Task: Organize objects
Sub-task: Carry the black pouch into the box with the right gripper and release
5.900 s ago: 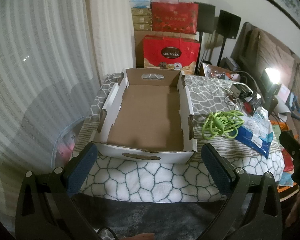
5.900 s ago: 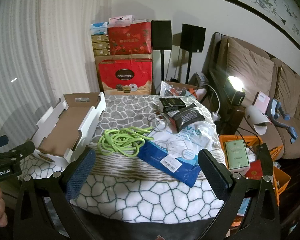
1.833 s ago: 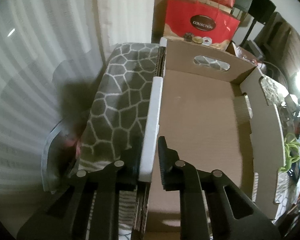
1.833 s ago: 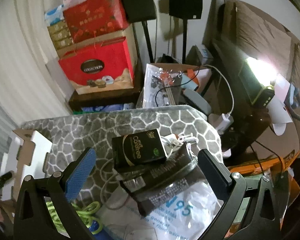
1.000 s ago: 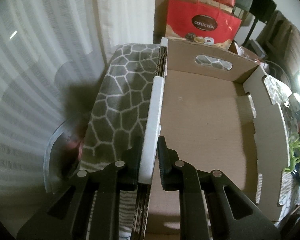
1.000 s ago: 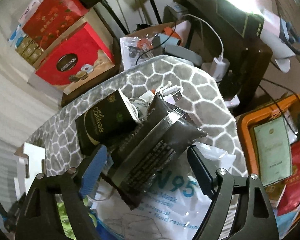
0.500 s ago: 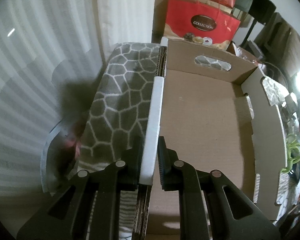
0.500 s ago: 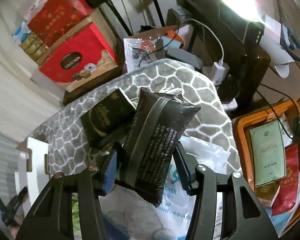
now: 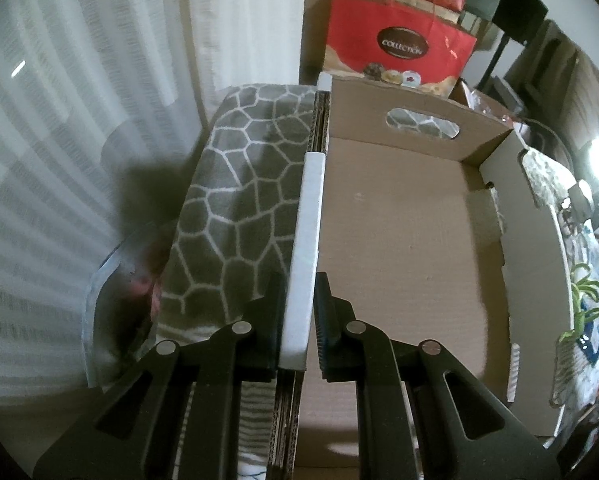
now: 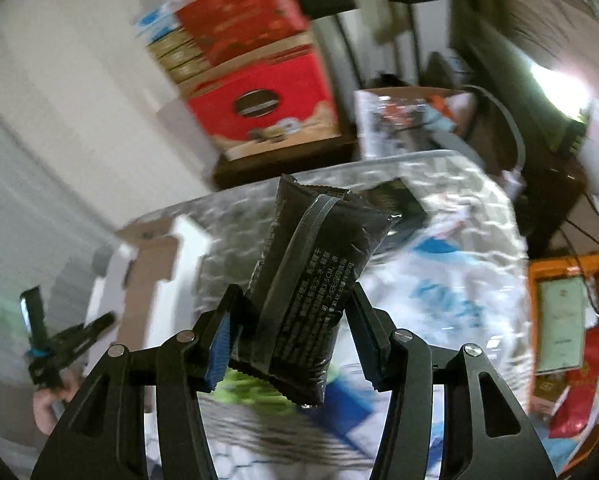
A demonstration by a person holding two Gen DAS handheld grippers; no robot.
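Note:
My left gripper (image 9: pixel 297 320) is shut on the white left wall (image 9: pixel 305 248) of an open cardboard tray (image 9: pixel 399 240), whose brown floor is bare. My right gripper (image 10: pixel 289 336) is shut on a black foil packet (image 10: pixel 315 272) and holds it in the air above the table. In the blurred right wrist view the tray (image 10: pixel 147 276) lies to the left, with the left gripper (image 10: pixel 59 344) at its near wall. A black box (image 10: pixel 395 200) and a white N95 mask bag (image 10: pixel 439 300) lie behind the packet. A green cord (image 9: pixel 581 300) lies right of the tray.
The table carries a grey and white honeycomb cloth (image 9: pixel 235 208). Red gift boxes (image 9: pixel 399 48) stack behind it by a white curtain (image 9: pixel 79 100). An orange crate (image 10: pixel 563 320) with boxes sits at the right, near a bright lamp (image 10: pixel 559 80).
My right gripper has closed on the black packet, lifted it off the table and swung left with it. My left gripper has stayed clamped on the tray wall.

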